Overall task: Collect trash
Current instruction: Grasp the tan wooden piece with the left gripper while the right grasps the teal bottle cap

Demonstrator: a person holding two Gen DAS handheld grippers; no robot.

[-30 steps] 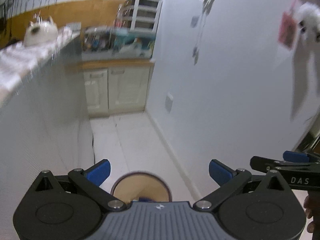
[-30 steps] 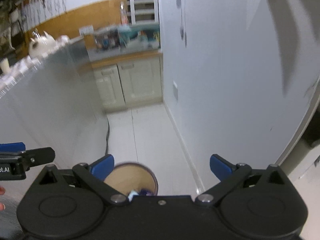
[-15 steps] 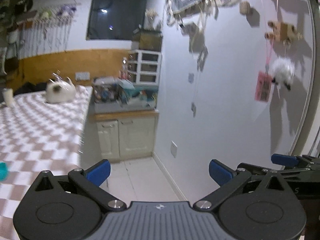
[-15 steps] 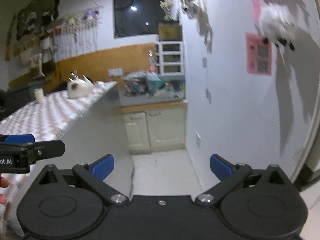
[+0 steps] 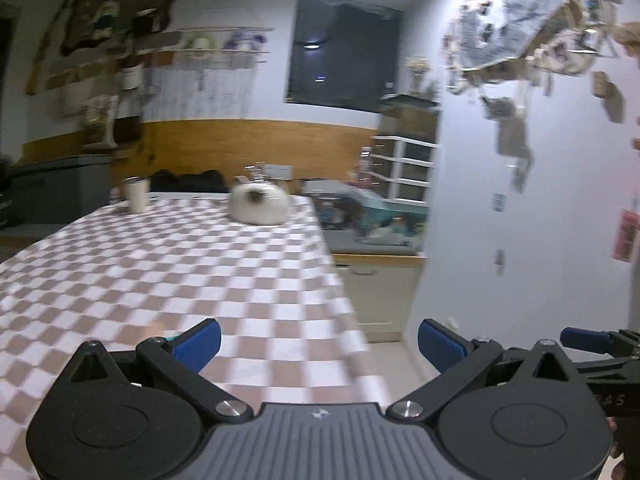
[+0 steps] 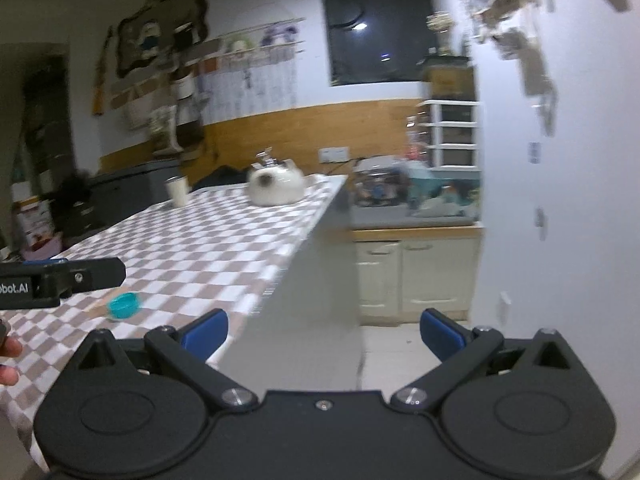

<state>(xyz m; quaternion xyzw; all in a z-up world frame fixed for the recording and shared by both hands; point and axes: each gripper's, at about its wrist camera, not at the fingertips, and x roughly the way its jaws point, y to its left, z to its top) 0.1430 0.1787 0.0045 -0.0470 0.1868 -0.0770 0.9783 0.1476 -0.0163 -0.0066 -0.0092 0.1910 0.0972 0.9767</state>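
Two sets of fingers spread wide, empty: left gripper point(image 5: 318, 342), right gripper point(image 6: 322, 330). Beyond, small teal cap point(image 6: 125, 305) lying near the checkered table point(image 6: 224, 248) edge: probably light, stiff, slippery plastic; best pinched across the rim. Farther back, white teapot point(image 6: 276, 188).

"obot.ai", perhaps, on left gripper point(image 6: 60, 280)

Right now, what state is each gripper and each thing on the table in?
Left gripper: open, empty.
Right gripper: open, empty.
Teal piece: lying on the table, not held.
Cup: upright at the far end.
Teapot: upright near the far corner.
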